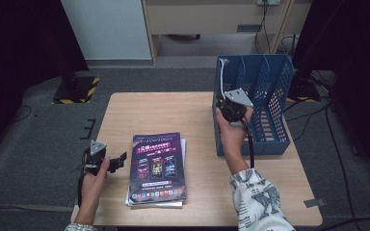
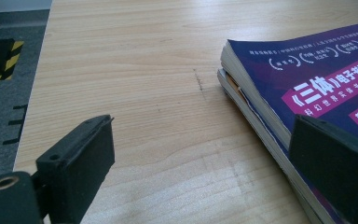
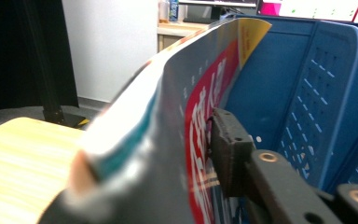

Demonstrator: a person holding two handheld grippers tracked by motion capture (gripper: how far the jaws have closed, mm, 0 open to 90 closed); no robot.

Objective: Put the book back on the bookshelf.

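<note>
A stack of magazines with a purple cover lies flat on the wooden table, near the front left. My left gripper rests just left of the stack, open, with its jaws wide apart: one over bare wood, one over the stack's edge. My right gripper is shut on a magazine held upright on edge at the left end of the blue file rack. One pad presses the red and blue cover; the other is hidden behind it.
The rack has several perforated dividers and stands at the table's back right. A desk and cables lie beyond the table, and black stands with yellow-striped bases sit on the grey floor.
</note>
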